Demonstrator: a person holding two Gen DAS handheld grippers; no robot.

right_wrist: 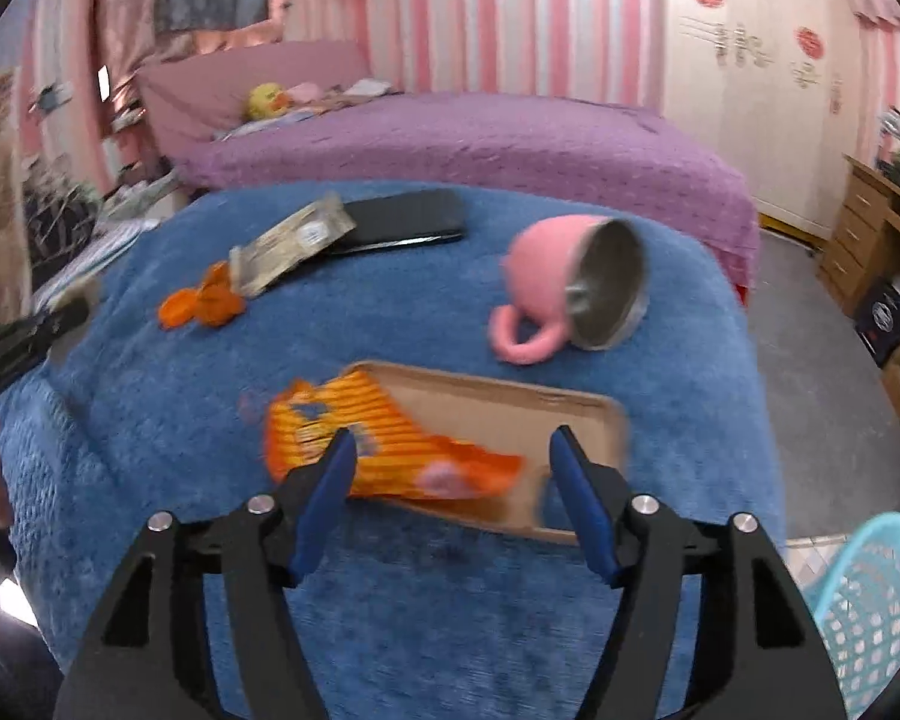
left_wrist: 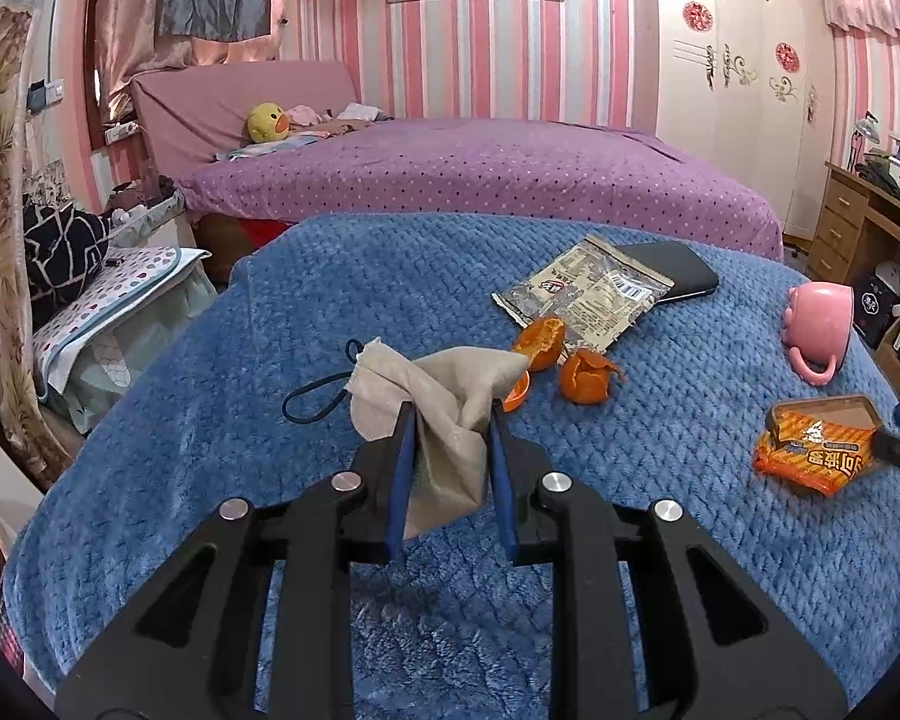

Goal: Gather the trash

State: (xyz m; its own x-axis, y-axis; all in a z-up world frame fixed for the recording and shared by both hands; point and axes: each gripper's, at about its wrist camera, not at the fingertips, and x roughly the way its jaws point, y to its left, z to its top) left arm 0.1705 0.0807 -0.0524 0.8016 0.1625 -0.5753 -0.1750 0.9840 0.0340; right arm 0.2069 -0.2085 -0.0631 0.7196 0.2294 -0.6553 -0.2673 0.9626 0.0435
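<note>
On the far left, the left gripper (left_wrist: 451, 414) is pinching a soft beige cloth bag (left_wrist: 432, 408) and holding it up a little off the blue blanket (left_wrist: 270, 360). A dark string (left_wrist: 315, 402) hangs from the bag. I think this bag is where the trash will go, but I cannot see inside it, so I cannot tell if anything is in it. Just past the bag lie the orange peels (left_wrist: 570, 369), out on the blanket. Behind them is a gray snack wrapper (left_wrist: 582, 294), lying partly on a black phone (left_wrist: 672, 276). Next comes a pink cup (right_wrist: 564, 282) tipped on its side. Then there is the orange snack wrapper (right_wrist: 366, 444) resting on a flat brown cardboard tray (right_wrist: 510, 420). The right gripper (right_wrist: 450, 450) is spread wide open, close above that wrapper, and holds nothing. Far right, down on the floor, is a light blue basket (right_wrist: 870, 600). So the job looks like it is only starting: all the trash I can see has yet to be picked up.
</note>
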